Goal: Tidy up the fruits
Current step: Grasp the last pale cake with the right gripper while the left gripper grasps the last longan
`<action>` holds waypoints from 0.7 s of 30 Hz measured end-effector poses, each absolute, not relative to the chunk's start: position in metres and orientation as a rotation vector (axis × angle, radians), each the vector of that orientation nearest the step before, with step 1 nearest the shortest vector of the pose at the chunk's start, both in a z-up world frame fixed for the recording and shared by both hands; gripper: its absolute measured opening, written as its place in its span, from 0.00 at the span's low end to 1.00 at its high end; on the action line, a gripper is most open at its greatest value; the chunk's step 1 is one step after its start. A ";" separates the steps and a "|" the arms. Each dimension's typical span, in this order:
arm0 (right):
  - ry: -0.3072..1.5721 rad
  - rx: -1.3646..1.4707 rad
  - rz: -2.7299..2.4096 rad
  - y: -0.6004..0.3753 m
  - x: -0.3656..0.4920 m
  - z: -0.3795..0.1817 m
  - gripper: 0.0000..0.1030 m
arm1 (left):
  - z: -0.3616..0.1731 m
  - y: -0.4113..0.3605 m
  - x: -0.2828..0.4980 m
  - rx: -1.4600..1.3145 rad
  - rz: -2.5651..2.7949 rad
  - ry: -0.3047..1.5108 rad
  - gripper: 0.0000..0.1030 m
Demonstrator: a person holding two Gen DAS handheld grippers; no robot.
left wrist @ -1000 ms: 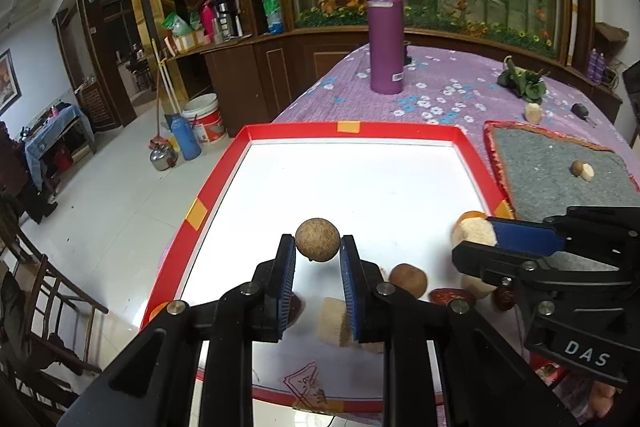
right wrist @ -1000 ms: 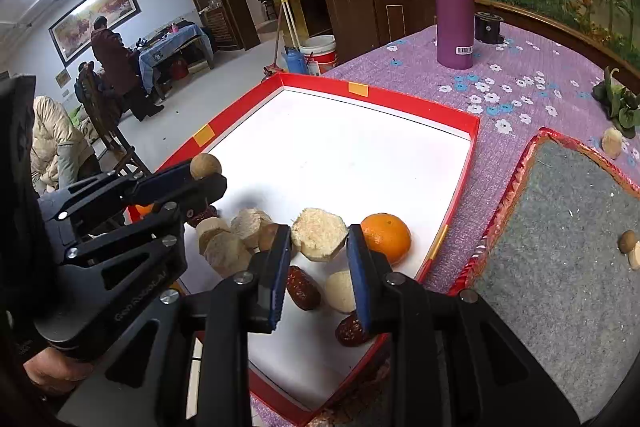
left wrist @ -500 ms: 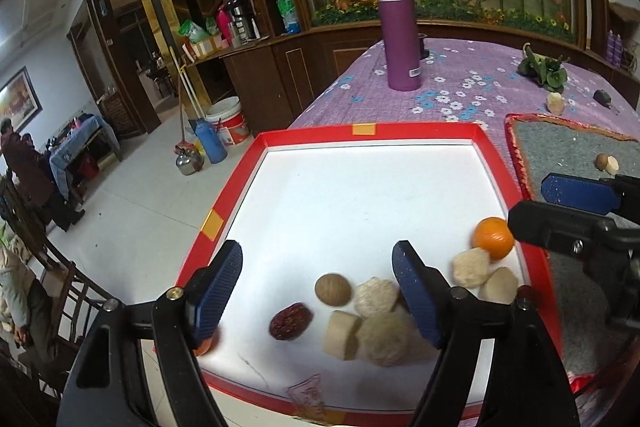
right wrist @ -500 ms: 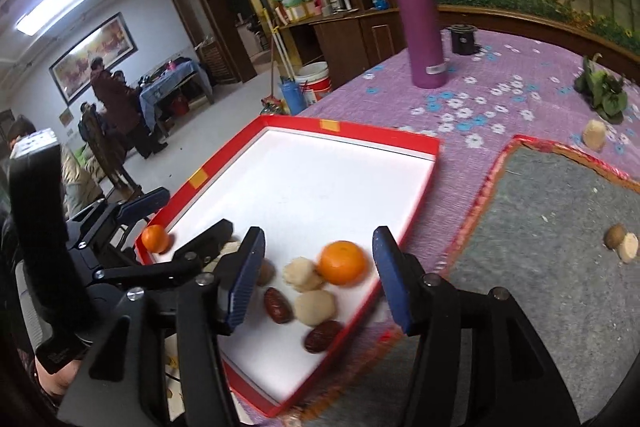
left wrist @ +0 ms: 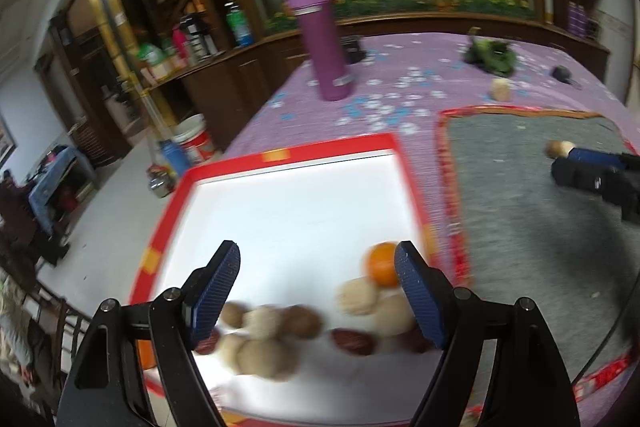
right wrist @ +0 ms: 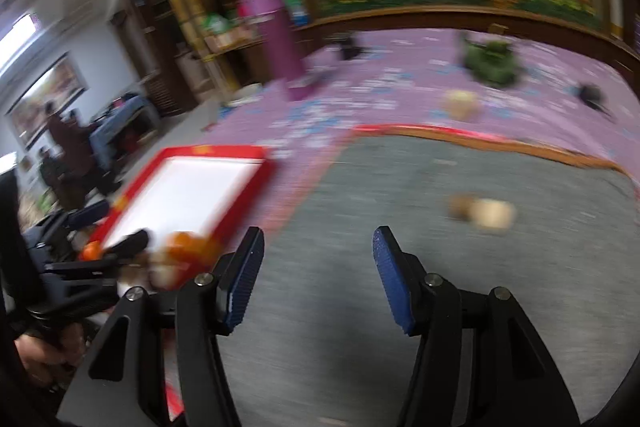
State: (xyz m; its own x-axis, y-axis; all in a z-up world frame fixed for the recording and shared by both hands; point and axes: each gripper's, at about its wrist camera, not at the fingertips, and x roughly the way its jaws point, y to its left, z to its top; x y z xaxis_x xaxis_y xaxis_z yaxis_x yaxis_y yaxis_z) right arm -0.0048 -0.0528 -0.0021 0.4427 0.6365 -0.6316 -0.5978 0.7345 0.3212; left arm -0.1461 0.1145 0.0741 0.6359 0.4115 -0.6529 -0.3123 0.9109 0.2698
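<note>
Above the red tray [left wrist: 412, 187], left gripper [left wrist: 316, 291] spread wide, empty, fruits [left wrist: 280, 331] heaped at its near edge; right of tray, right gripper [right wrist: 318, 279] agape over grey mat [right wrist: 400, 187], likely fetching strays [right wrist: 482, 213].
</note>
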 end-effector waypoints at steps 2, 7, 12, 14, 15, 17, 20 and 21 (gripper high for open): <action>0.820 0.071 0.699 -0.083 0.009 -0.007 0.59 | 0.074 0.098 -0.136 0.154 0.366 0.786 0.78; 0.875 0.082 0.609 -0.120 0.041 -0.015 0.60 | 0.074 0.060 -0.108 0.175 0.257 0.798 0.78; 0.925 -0.052 0.600 -0.093 0.062 -0.025 0.60 | 0.072 0.031 -0.084 0.198 0.192 0.816 0.78; 0.949 -0.099 0.600 -0.085 0.072 -0.036 0.60 | 0.072 0.027 -0.081 0.211 0.196 0.820 0.78; 0.956 -0.113 0.597 -0.083 0.075 -0.040 0.55 | 0.072 0.027 -0.081 0.211 0.196 0.822 0.78; 0.938 -0.185 0.579 -0.072 0.077 -0.045 0.52 | 0.070 0.030 -0.079 0.207 0.201 0.833 0.78; 0.881 -0.283 0.576 -0.059 0.073 -0.046 0.43 | 0.067 0.033 -0.074 0.205 0.208 0.860 0.78; 0.879 -0.273 0.589 -0.059 0.074 -0.046 0.34 | 0.066 0.031 -0.071 0.204 0.204 0.866 0.78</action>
State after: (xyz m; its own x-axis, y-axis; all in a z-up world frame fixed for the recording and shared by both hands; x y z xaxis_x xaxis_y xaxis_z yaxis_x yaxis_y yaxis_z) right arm 0.0741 -0.0591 -0.0460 0.4939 0.3695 -0.7871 -0.5869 0.8096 0.0118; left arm -0.0711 0.0307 0.0665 0.6307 0.2594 -0.7314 -0.0944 0.9611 0.2595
